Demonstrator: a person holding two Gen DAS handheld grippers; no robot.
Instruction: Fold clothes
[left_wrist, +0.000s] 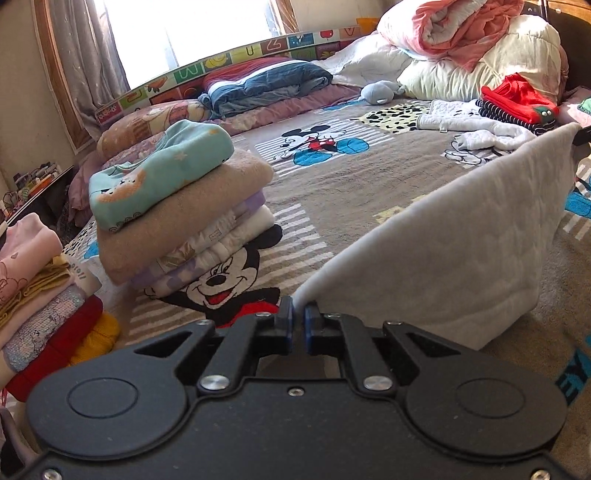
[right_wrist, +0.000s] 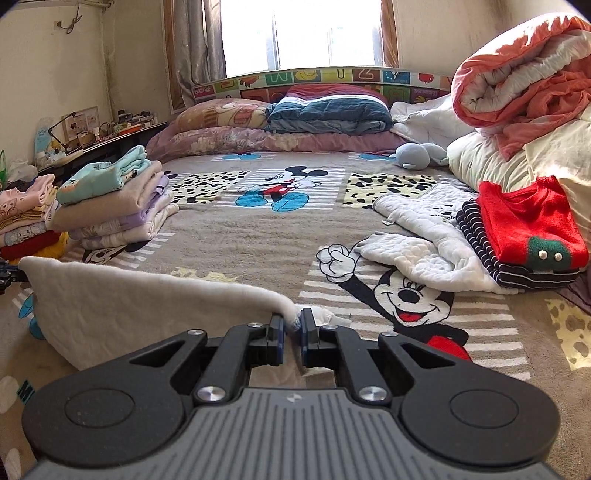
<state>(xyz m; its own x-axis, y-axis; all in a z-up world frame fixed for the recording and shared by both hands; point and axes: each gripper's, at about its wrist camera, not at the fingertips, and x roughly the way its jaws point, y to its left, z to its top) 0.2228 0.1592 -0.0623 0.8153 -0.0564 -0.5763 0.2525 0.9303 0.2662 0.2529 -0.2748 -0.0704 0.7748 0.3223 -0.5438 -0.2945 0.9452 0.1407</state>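
Note:
A pale grey-white garment (left_wrist: 454, 258) hangs stretched between my two grippers above the Mickey Mouse bedspread (left_wrist: 332, 192). My left gripper (left_wrist: 299, 317) is shut on one corner of it. My right gripper (right_wrist: 291, 321) is shut on the other corner, with the garment (right_wrist: 122, 306) running off to the left. A stack of folded clothes (left_wrist: 173, 218) with a teal top stands left of the left gripper; it also shows in the right wrist view (right_wrist: 110, 199). A white quilted garment (right_wrist: 424, 240) lies unfolded at the right.
A second folded stack (left_wrist: 40, 302) sits at the far left edge. A red sweater on striped clothes (right_wrist: 528, 229) lies at the right. Rolled quilts (right_wrist: 524, 74), pillows (right_wrist: 325, 110) and a blue soft toy (right_wrist: 417, 155) fill the bed's far side. A cluttered desk (right_wrist: 85, 136) stands left.

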